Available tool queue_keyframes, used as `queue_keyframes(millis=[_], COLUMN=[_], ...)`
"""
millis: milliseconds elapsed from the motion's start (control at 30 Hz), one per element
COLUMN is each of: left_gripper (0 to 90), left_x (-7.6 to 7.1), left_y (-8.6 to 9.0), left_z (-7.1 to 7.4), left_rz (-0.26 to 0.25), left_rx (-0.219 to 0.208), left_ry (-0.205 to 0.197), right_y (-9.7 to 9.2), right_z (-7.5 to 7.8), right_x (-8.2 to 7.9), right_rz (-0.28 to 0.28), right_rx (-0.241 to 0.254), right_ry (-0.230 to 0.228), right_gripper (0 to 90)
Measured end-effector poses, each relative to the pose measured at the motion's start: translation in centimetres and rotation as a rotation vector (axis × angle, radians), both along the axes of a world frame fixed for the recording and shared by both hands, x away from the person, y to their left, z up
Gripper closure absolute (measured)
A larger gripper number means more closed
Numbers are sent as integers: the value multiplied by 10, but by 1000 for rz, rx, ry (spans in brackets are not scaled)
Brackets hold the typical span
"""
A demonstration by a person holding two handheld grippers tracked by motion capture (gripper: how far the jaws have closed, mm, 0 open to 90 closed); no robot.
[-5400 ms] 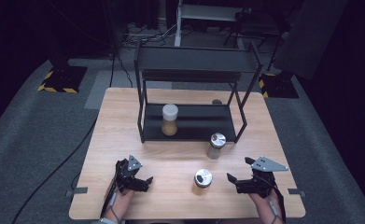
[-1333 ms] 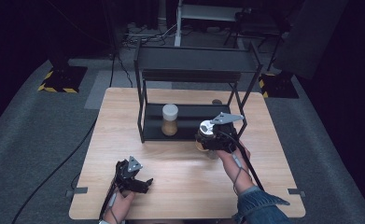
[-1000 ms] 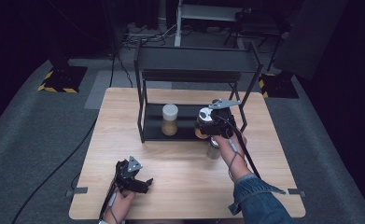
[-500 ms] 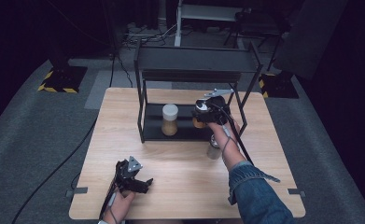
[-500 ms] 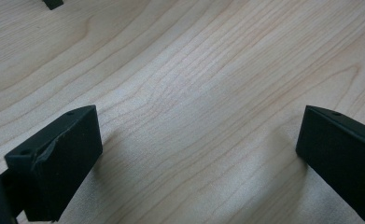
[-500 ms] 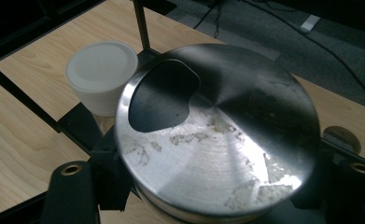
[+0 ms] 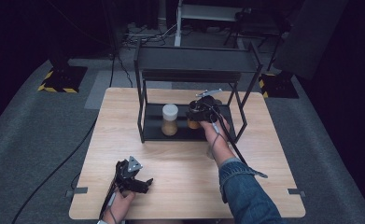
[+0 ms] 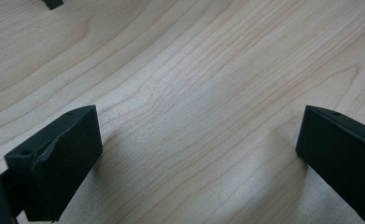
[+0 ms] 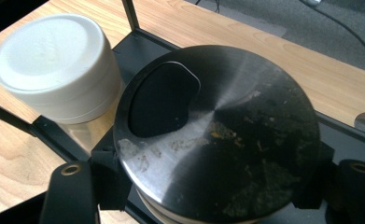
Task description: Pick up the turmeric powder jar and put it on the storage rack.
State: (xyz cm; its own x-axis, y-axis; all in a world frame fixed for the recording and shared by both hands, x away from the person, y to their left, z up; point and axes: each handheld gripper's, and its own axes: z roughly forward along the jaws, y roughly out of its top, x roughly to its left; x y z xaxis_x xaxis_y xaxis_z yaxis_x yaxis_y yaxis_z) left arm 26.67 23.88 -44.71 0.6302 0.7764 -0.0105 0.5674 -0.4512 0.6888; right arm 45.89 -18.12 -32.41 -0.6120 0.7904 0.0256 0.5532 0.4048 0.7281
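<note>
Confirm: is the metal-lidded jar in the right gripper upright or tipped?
Upright. In the right gripper view the metal-lidded jar shows its flat lid face-on, clamped between the jaws of the right gripper, beside the white-lidded jar.

the tongs [image 8: 196, 154] stand wide apart over bare wooden table [image 8: 194, 84].

No legible text, labels, brands or numbers found. White jar lid [image 9: 54, 51] embossing blurred, unreadable.
</note>
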Motion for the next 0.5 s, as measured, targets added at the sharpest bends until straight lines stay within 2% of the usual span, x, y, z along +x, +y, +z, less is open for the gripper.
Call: queue_keyframes(millis=[367, 500], left_gripper=[0, 0], left_x=[0, 0], left_y=[0, 0], left_z=[0, 0], left_rz=[0, 0], left_rx=[-1, -1], left_ry=[0, 0], right_y=[14, 19], right_z=[-9, -13], right_x=[12, 17], right_rz=[-12, -20], right_rx=[-1, -16], right_ry=[20, 26], right_gripper=[307, 307])
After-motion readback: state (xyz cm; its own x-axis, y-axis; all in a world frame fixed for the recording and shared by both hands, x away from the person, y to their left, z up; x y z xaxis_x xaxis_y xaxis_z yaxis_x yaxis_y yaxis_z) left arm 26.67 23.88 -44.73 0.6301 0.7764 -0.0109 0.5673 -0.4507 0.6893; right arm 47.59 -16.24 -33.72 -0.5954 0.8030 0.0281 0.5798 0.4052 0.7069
